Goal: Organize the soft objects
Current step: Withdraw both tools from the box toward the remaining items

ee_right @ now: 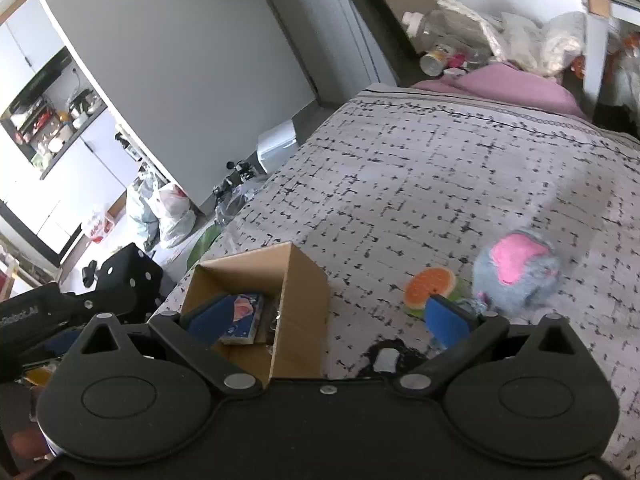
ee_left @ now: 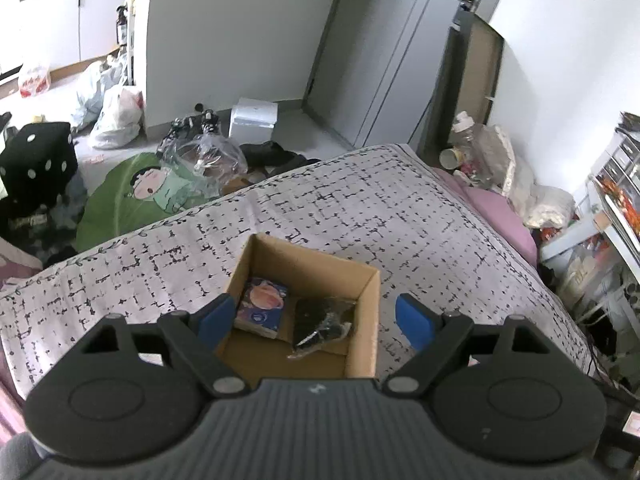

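Midway: both left tongs (ee_left: 316,316) and right tongs (ee_right: 340,316) gape apart, empty; the box (ee_left: 368,300) on the bed (ee_left: 360,208) holds two packets, while the plush ball (ee_right: 516,272) and orange toy (ee_right: 430,286) remain outside.

A matt brown cardboard box (ee_left: 362,320) sits on a woven cloth bedspread (ee_left: 360,208). Inside, at its 3 o'clock side, lies a glossy crinkled plastic packet (ee_left: 320,326). On the bedspread, a fuzzy plush ball (ee_right: 516,272) looks soft and fleecy.
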The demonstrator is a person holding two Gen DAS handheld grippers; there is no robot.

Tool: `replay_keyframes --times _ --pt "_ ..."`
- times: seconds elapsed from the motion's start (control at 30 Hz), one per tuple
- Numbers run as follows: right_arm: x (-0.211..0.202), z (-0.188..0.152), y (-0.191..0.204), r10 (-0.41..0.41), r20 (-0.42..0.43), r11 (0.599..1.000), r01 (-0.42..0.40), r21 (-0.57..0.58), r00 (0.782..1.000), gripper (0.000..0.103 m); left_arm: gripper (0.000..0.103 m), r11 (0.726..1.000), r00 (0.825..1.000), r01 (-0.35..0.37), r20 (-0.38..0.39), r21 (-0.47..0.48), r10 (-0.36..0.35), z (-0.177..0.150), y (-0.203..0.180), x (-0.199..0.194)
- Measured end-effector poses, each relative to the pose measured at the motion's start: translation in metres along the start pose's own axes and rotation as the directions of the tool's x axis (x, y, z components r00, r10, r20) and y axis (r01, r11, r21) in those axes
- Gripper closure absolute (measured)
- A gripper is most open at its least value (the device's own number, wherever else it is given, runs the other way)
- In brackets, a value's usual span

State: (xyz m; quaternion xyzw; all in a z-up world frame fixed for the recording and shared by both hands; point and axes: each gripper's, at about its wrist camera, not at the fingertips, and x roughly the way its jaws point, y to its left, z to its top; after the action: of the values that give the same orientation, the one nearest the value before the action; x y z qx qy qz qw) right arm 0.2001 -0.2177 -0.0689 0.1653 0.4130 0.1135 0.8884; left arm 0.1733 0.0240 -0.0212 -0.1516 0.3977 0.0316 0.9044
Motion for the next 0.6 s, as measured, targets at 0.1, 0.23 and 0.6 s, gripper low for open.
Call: replay_keyframes --times 0.1,0.23,0.6 --pt "-0.011 0.0 -0.008 0.005 0.015 1.0 -0.005 0.006 1.0 0.0 0.017 1.0 1.0 0.005 0.008 0.015 -0.006 -0.004 -0.008 -0.009" --pt "-0.022 0.001 -0.013 0.02 0.022 1.0 -0.02 -0.016 1.0 0.0 0.017 1.0 1.0 -0.004 0.011 0.029 0.004 -0.01 -0.016 -0.018" --pt "-0.042 -0.022 -0.036 0.018 -0.001 0.998 -0.018 -0.061 1.0 0.0 0.017 0.993 0.999 -0.05 0.023 0.104 0.048 -0.031 -0.046 -0.03"
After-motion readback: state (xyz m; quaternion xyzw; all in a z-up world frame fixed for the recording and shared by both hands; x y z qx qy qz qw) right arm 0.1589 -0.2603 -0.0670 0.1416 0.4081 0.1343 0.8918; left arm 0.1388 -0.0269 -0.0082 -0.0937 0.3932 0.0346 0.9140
